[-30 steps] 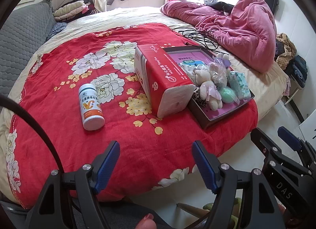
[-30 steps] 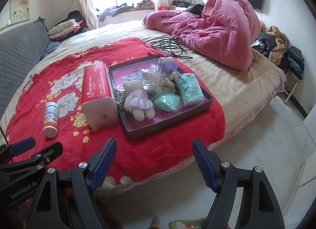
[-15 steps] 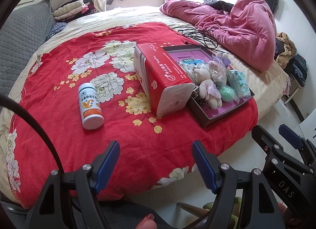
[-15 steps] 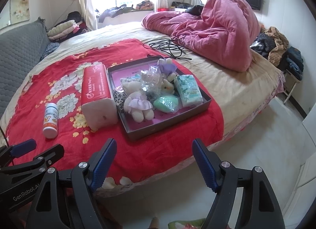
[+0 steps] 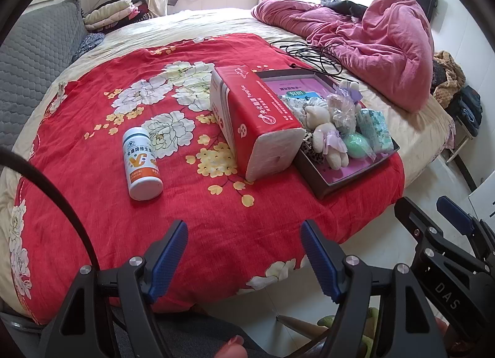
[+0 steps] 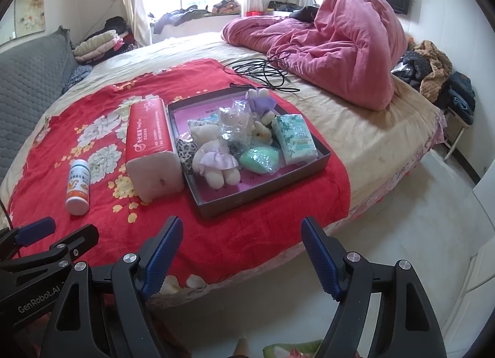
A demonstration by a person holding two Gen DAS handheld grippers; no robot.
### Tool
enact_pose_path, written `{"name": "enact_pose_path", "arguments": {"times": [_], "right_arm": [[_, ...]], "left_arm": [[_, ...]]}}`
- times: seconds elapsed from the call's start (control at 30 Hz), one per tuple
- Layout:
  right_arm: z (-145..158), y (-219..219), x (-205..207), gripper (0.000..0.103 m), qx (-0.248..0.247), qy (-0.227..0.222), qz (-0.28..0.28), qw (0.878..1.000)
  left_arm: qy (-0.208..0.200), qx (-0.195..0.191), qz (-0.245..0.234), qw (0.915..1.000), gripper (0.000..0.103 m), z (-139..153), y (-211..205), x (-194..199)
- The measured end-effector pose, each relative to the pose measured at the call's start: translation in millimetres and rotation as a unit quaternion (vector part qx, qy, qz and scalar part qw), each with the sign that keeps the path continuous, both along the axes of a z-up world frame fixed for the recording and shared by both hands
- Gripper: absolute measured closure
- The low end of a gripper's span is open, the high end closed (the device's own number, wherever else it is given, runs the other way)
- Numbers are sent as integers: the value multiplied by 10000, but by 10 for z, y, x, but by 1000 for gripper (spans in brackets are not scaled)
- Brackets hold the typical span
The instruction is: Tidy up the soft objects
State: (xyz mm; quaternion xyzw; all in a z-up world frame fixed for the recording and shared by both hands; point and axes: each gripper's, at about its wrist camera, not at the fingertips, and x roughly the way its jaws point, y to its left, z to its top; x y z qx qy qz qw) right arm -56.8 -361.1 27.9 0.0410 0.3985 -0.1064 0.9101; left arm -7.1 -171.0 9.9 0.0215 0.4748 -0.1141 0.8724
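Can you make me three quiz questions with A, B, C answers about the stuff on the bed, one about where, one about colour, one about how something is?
1. Where is the red tissue pack?
A. Inside the tray
B. On the red blanket beside the tray
C. On the floor

2. What colour is the teddy's skirt?
A. Purple
B. Yellow
C. Black

3. How is the white bottle?
A. Standing upright
B. Held in a hand-held gripper
C. Lying on its side

Answers:
1 B: it rests on the red blanket against the outer wall of the tray.
2 A: the frill round its middle is pale purple.
3 C: it lies flat on the blanket, nothing touching it.
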Motion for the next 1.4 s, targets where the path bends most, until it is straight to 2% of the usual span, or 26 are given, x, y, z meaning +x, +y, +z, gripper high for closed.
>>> {"name": "enact_pose_path", "arguments": {"times": [1.4], "right_arm": [[-4,6,25,24,59,66,18,10000]], "left_arm": [[24,5,-70,10000,29,-9,-18,1]]}}
